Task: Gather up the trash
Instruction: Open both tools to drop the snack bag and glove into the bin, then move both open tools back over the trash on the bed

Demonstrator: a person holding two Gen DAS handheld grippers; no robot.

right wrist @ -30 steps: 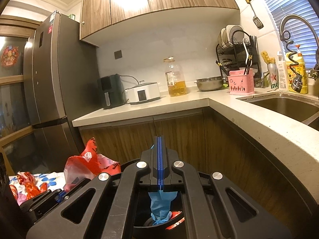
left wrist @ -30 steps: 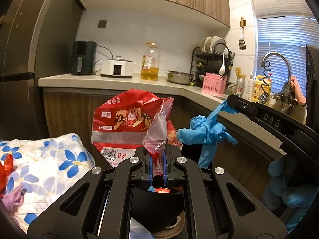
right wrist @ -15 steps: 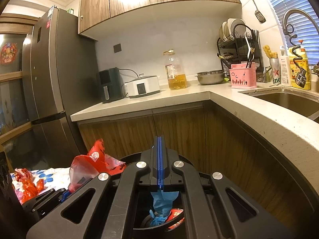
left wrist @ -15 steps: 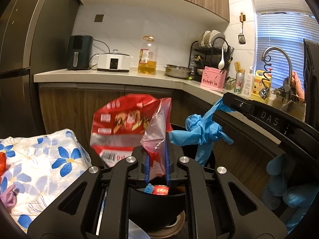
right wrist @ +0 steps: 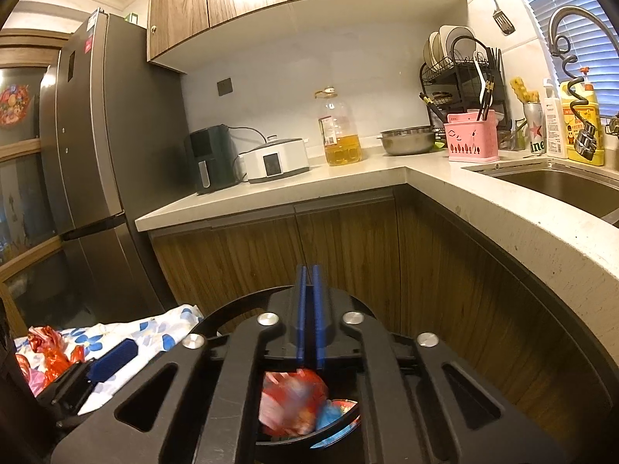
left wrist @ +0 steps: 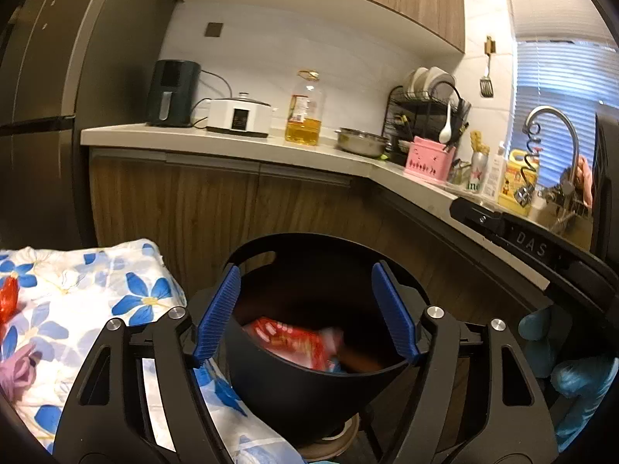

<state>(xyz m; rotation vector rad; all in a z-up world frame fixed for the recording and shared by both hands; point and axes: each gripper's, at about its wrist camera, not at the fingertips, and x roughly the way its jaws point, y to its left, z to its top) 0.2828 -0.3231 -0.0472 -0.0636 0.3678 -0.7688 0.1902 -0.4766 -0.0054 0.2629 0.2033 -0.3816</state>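
A black trash bin [left wrist: 309,386] stands below both grippers. A red snack bag [left wrist: 294,342] lies inside it, blurred, and shows again in the right wrist view [right wrist: 290,400] beside a blue glove [right wrist: 329,415]. My left gripper [left wrist: 305,309] is open and empty above the bin's rim. My right gripper [right wrist: 308,294] has its blue pads almost together with only a thin slit between them, and nothing is held. Red wrappers [right wrist: 50,355] lie on the floral cloth [left wrist: 77,297] to the left.
The wooden cabinet fronts [right wrist: 348,247] and the L-shaped counter [right wrist: 483,197] stand behind and to the right of the bin. A fridge [right wrist: 89,154] is at the left. The sink [right wrist: 561,181], oil bottle [right wrist: 340,131] and appliances sit on the counter.
My left gripper opened and the red snack bag dropped into the bin. The blue glove left my right gripper and now lies in the bin.
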